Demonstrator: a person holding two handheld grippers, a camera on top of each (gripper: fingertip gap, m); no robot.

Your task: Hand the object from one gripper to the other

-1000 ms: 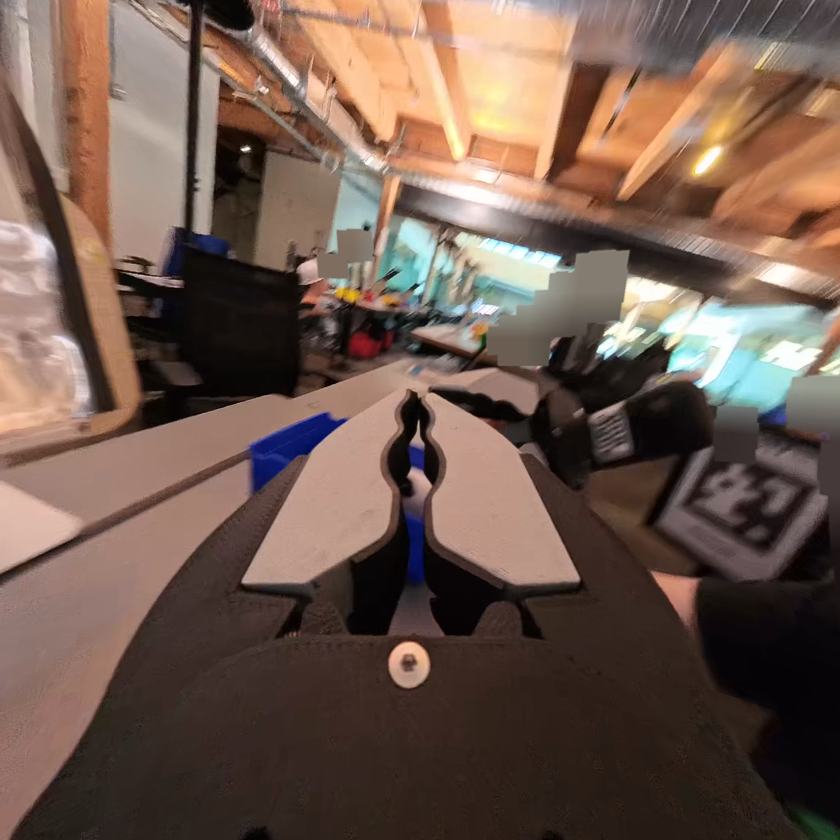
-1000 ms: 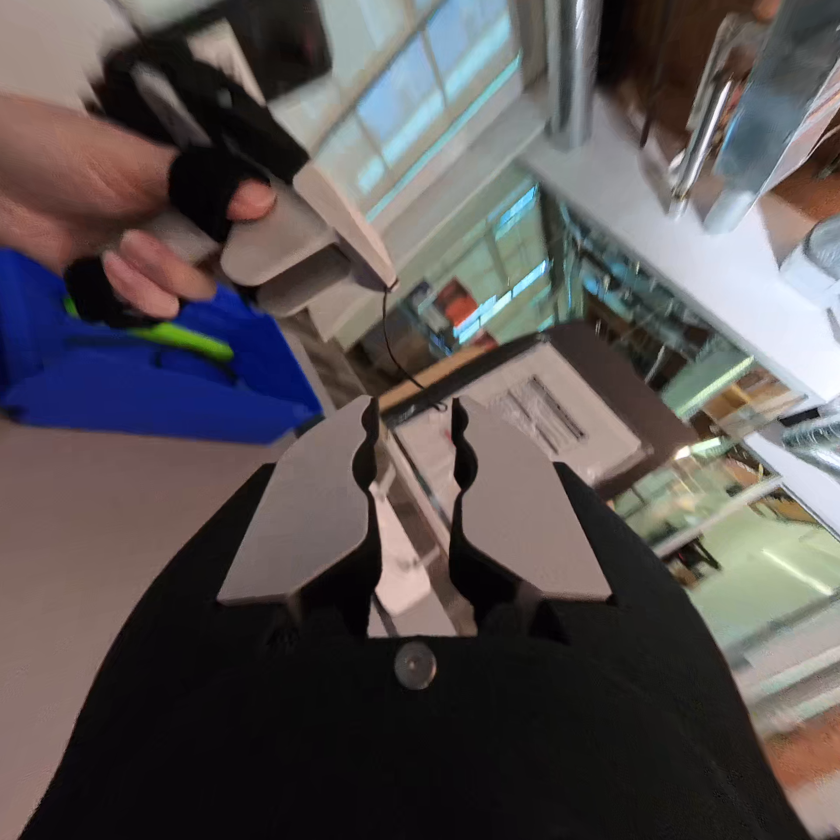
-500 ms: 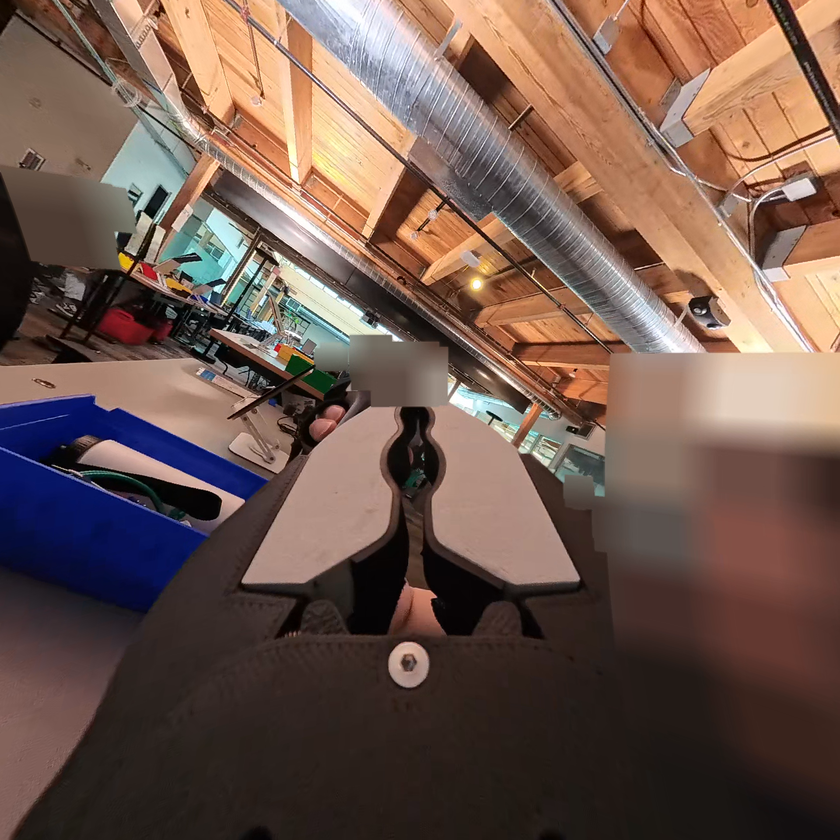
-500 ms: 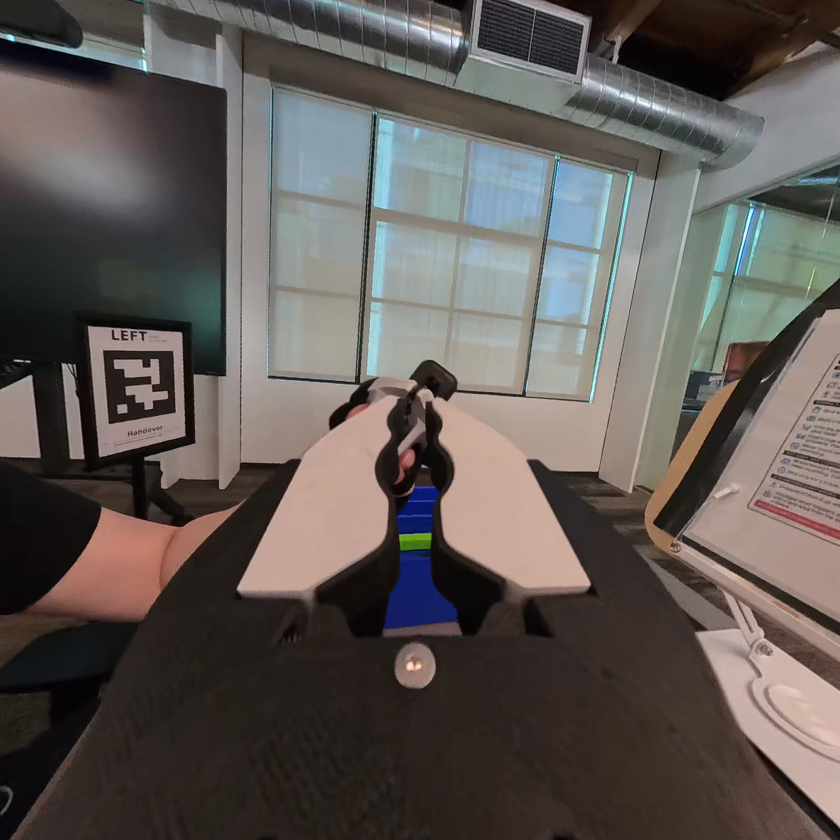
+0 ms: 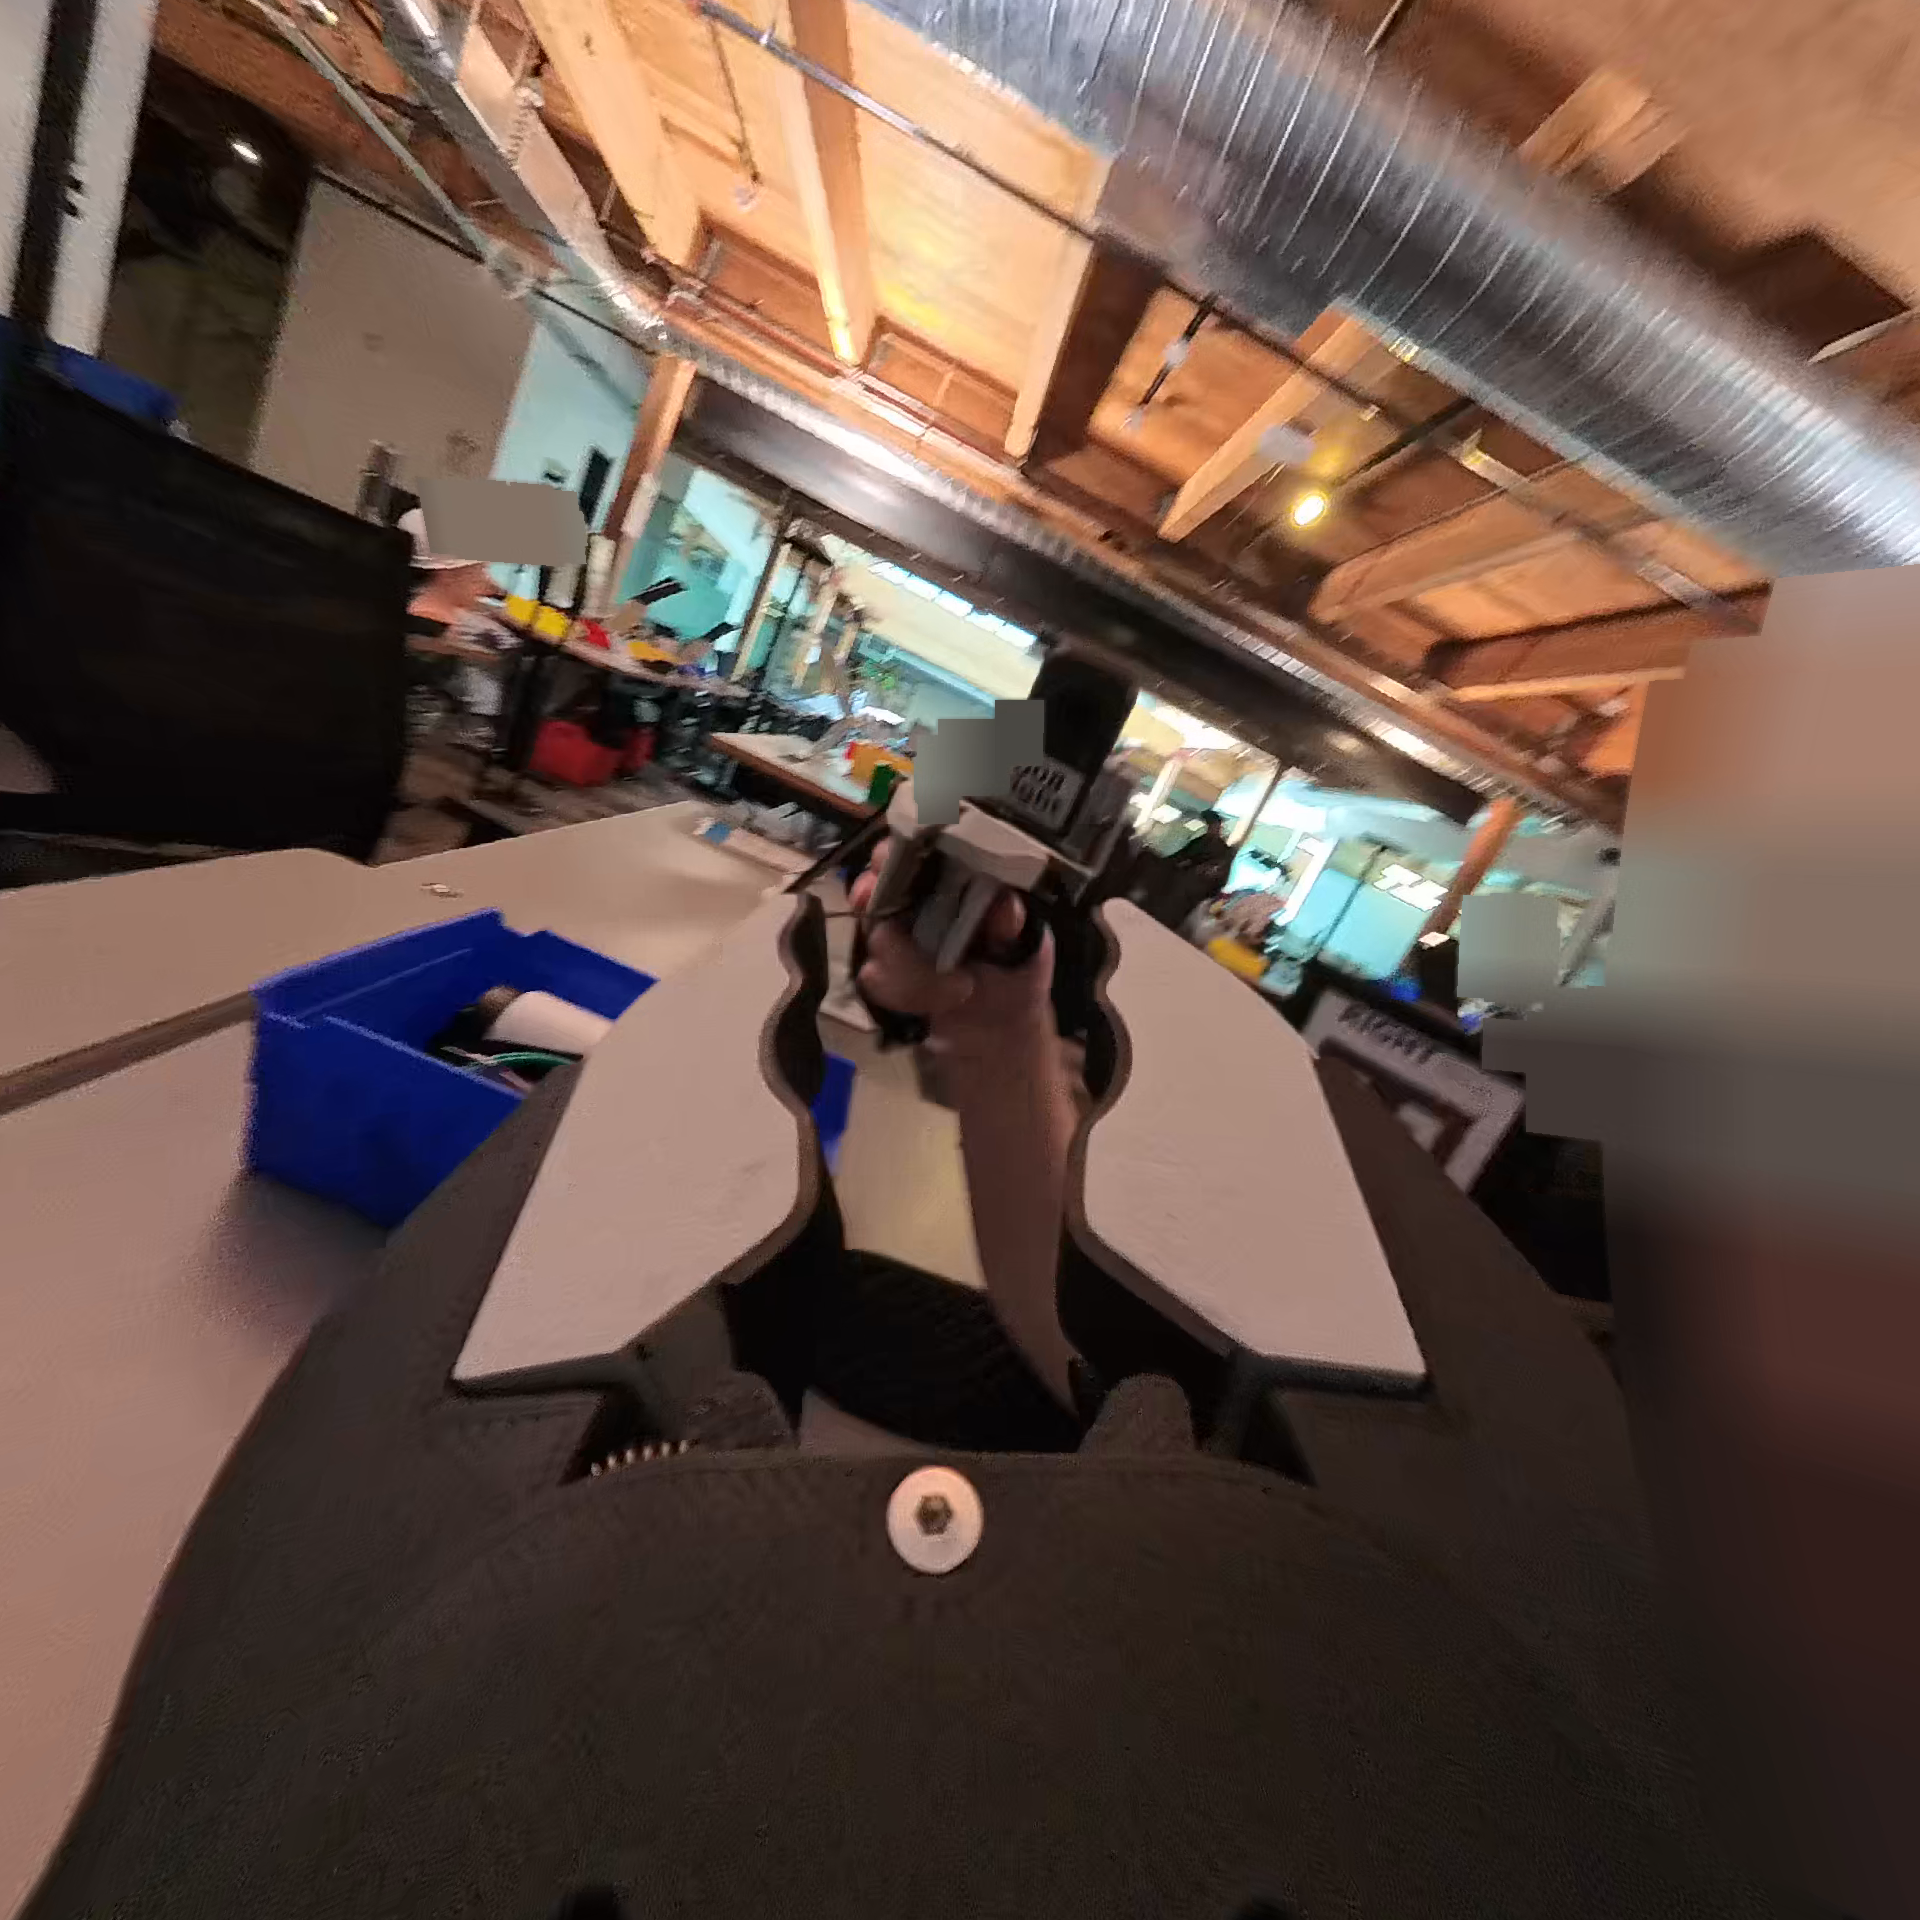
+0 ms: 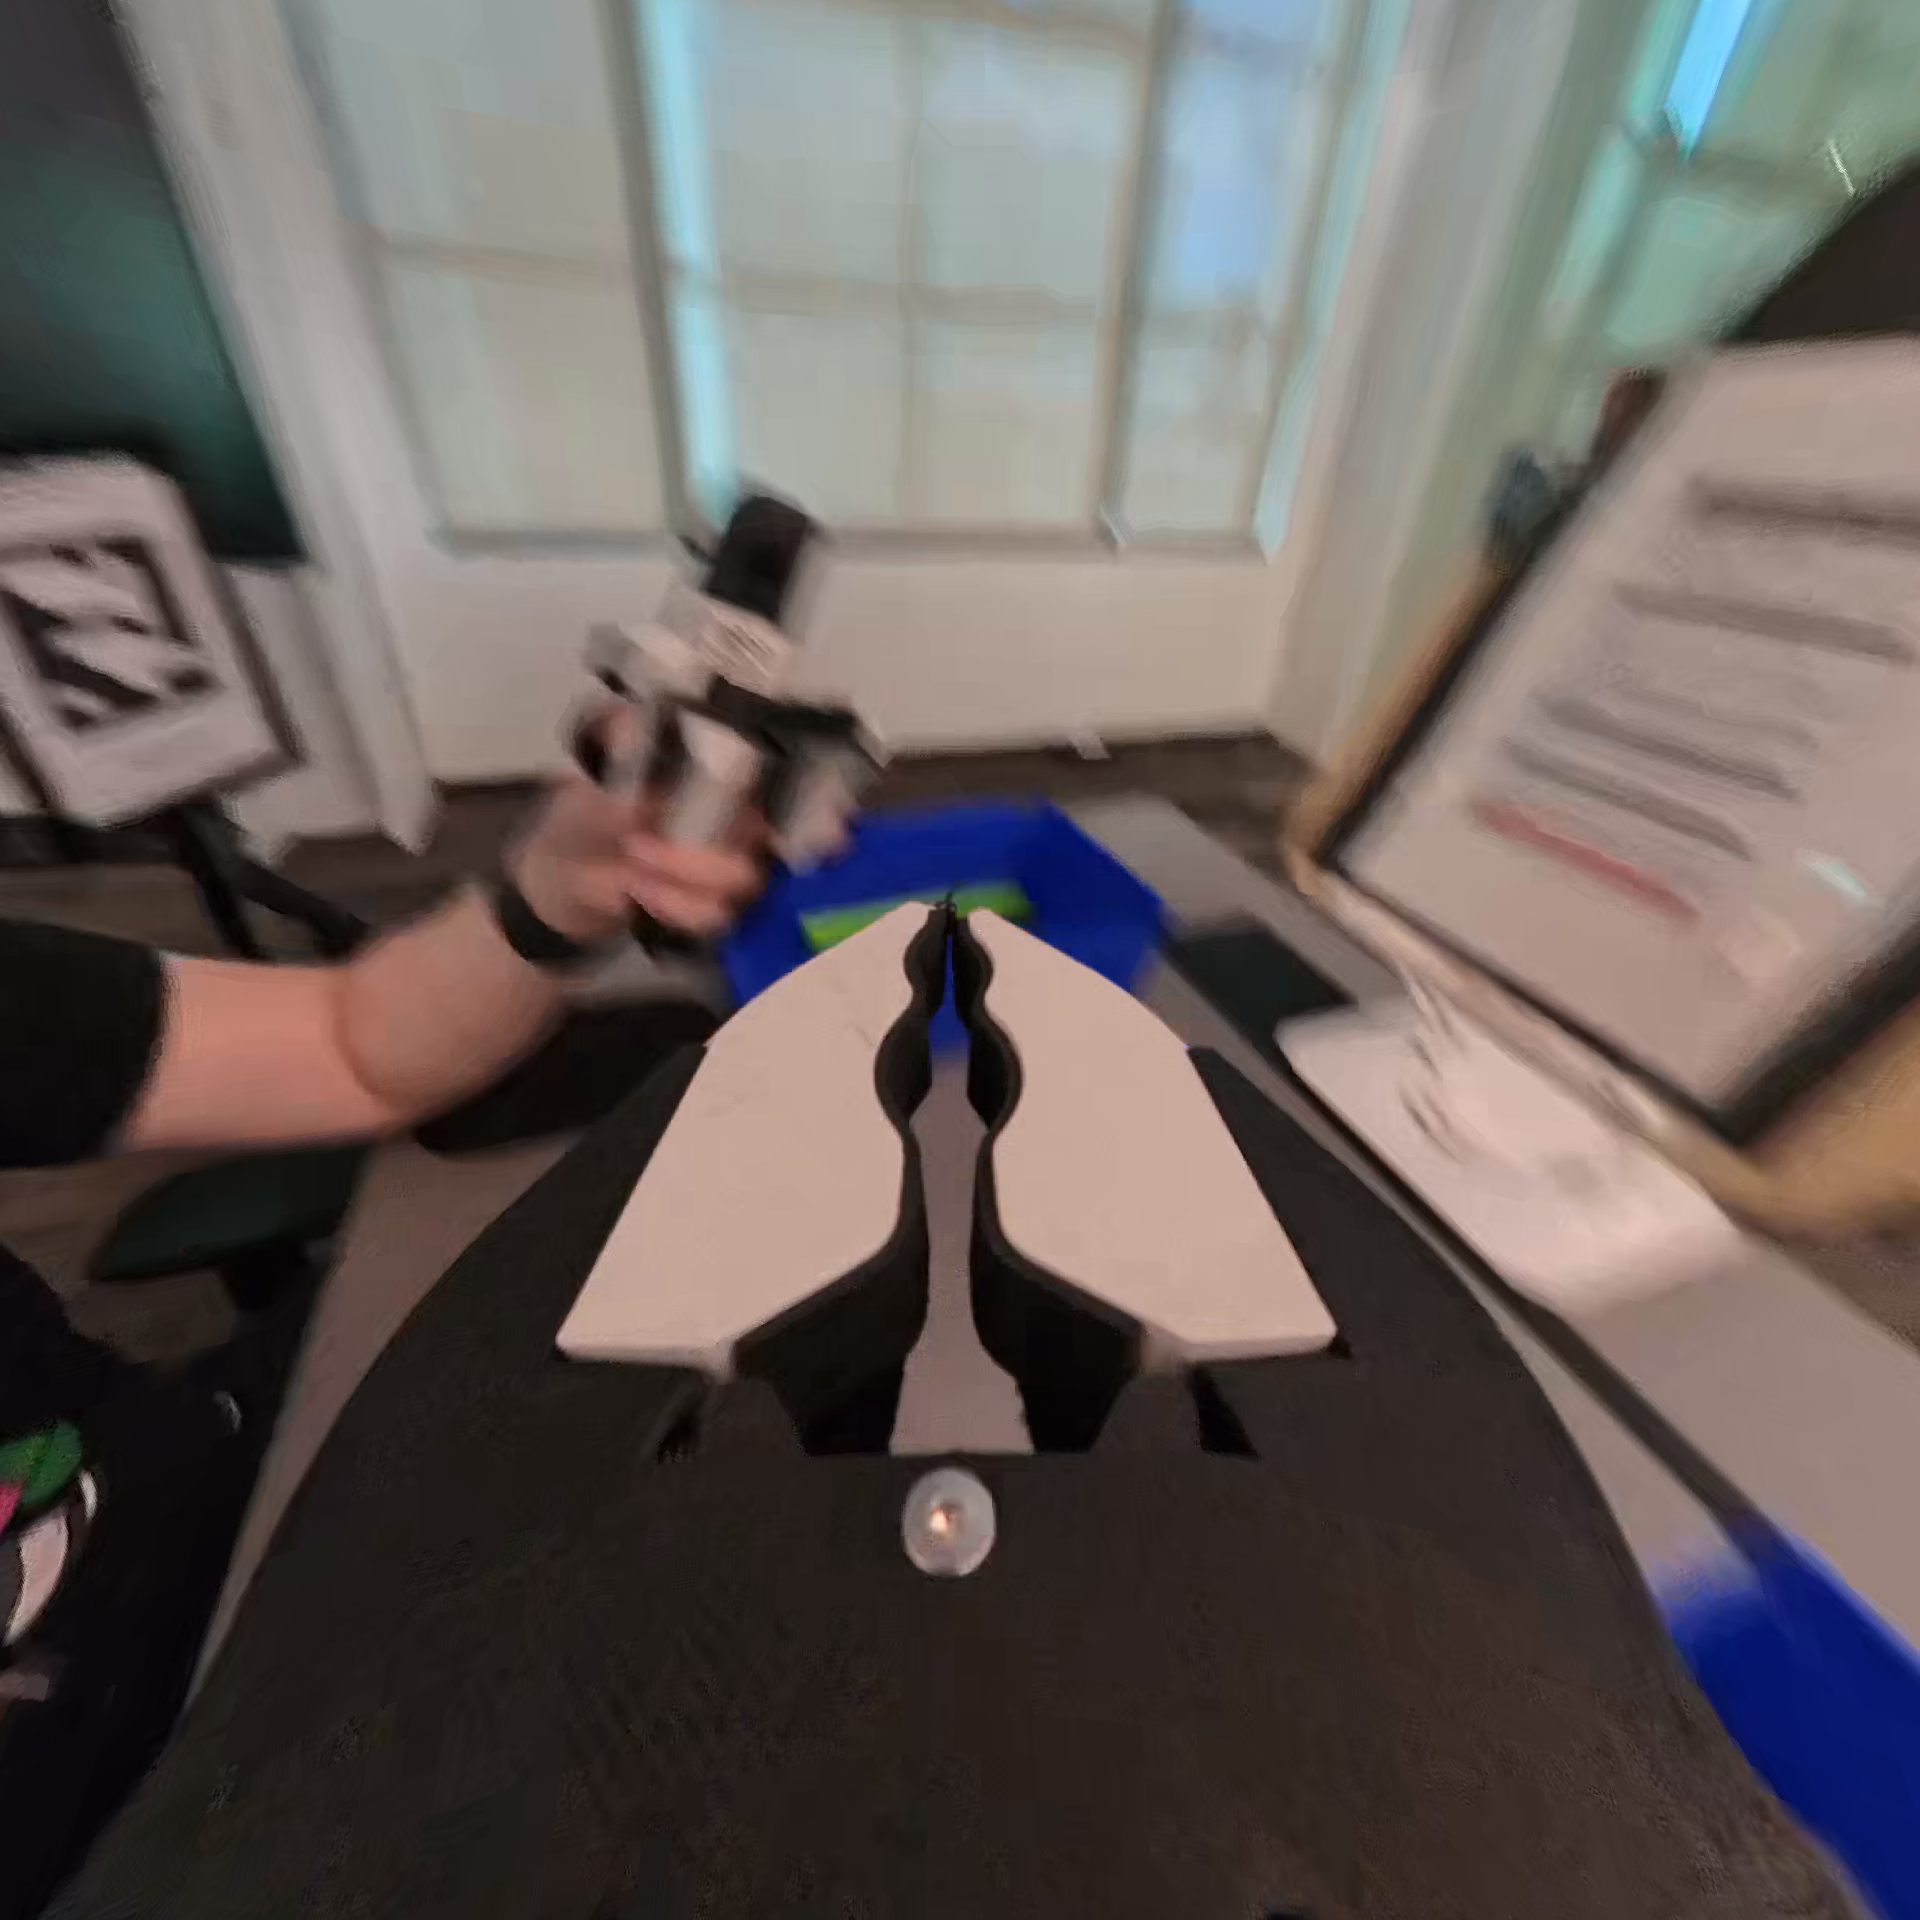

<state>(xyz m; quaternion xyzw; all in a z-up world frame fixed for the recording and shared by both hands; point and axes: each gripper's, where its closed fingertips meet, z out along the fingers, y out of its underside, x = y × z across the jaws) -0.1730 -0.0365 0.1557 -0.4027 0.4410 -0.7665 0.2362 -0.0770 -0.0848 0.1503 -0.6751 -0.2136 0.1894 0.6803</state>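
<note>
left gripper (image 5: 956, 920): the claw is spread wide, with its two grey flat fingers (image 5: 675, 1164) well apart and nothing between the pads. through the gap, the left wrist view shows the person's right hand (image 5: 935, 977) holding the other tool farther off, above the grey table top (image 5: 125, 1299).

right gripper (image 6: 948, 920): the claw is closed to its narrowest, with the wavy inner edges meeting at the tips. a thin black cord (image 6: 948, 902) shows as a short dark end just above the pinched tips. it is small and blurred, so its length and shape cannot be told. this is the only place where the task's thing can be made out. it is held at the right tips and is apart from the left tool.

in the right wrist view, the left tool appears up and to the left, gripped by the person's left hand (image 6: 613, 862), which has a black strap at the wrist. motion blur hides its finger detail there.

a blue open plastic bin (image 5: 353, 1101) stands on the table ahead of both tools. a white roll (image 5: 540, 1013) lies inside it, and a green strip (image 6: 914, 914) lies in it just beyond the right tips.

a framed white printed sheet (image 6: 1662, 727) leans on a stand at the right side of the table. a black-and-white square marker board (image 6: 104, 644) stands on a dark stand at the left, in front of the window wall.
</note>
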